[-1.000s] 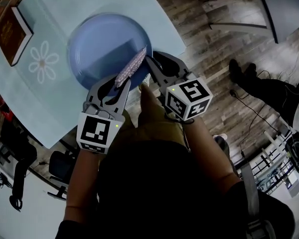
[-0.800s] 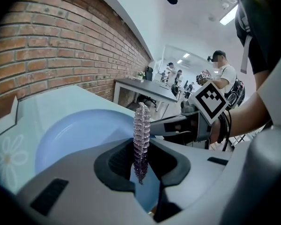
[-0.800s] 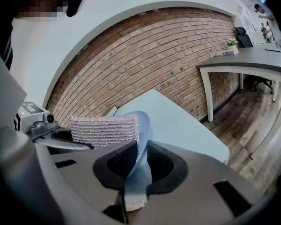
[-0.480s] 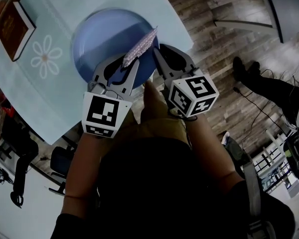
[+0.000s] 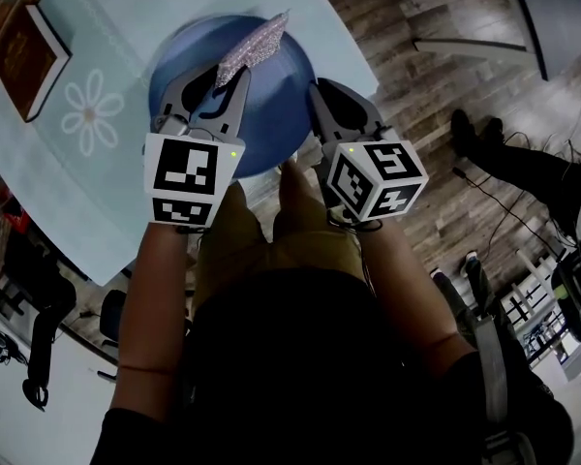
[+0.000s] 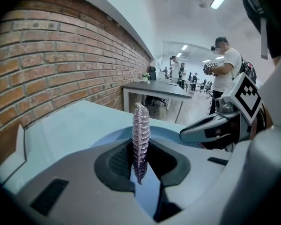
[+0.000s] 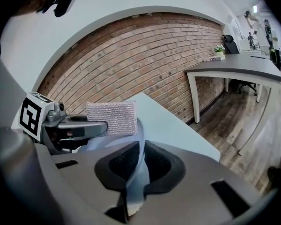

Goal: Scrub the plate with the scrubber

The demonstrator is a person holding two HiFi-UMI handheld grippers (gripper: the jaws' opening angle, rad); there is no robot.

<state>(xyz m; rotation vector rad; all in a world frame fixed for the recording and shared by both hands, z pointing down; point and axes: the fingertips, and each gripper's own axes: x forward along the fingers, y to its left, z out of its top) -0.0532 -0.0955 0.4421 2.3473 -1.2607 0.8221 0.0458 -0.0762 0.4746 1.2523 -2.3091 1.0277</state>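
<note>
Table: covered by a pale blue cloth. A book lies near its far left corner, well apart from the work.

Plate: blue, at the near edge of the table, with its near rim apparently reaching over that edge. Whether it lies flat on the cloth or is raised cannot be determined.

Hazards, as judged:
- The plate is held at a single point on its right rim. Scrubbing pressure on the opposite side could pivot it in that hold or twist it out, and with the rim at the table edge a slip would send it to the floor.
- The scrubber is pinched by its lower end only, so it may fold or pull out of the hold under a hard stroke.

Right gripper: jaws nearly together, clamped on the right rim of the plate, which runs edge-on between the pads.

Left gripper: jaws drawn close, pinching the lower end of the scrubber.

Scrubber: a thin, glittery mesh pad that projects beyond the jaw tips. It is positioned over the far part of the plate. Contact with the plate surface cannot be confirmed.
</note>
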